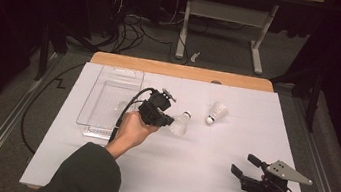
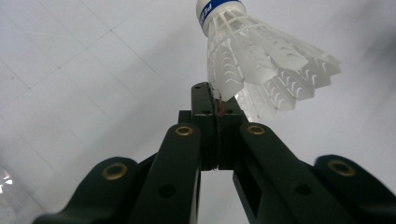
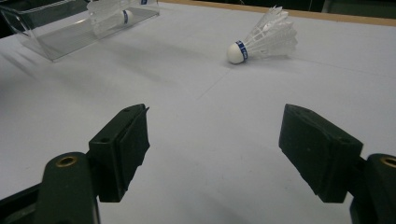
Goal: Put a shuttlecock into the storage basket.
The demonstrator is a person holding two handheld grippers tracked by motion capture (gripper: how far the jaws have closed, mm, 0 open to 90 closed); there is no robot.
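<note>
The left gripper (image 1: 171, 122) is clamping a white plastic shuttlecock (image 1: 181, 124) beside the clear plastic tray (image 1: 86, 114), already holding one; a second white shuttlecock (image 1: 216, 112) is waiting farther right; the right gripper (image 1: 243, 166) is idling, jaws spread.

tray (image 1: 109, 87) left of shuttlecock (image 1: 217, 112)

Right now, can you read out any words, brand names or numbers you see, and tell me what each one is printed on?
Blue band of the shuttlecock clamped in the left gripper: white letters, cut off at the frame edge, not readable.
Blue band of the shuttlecock on the table: print too small to read.
Shuttlecock in the clear tray: blue mark, blurred.
Nothing else carries text.
</note>
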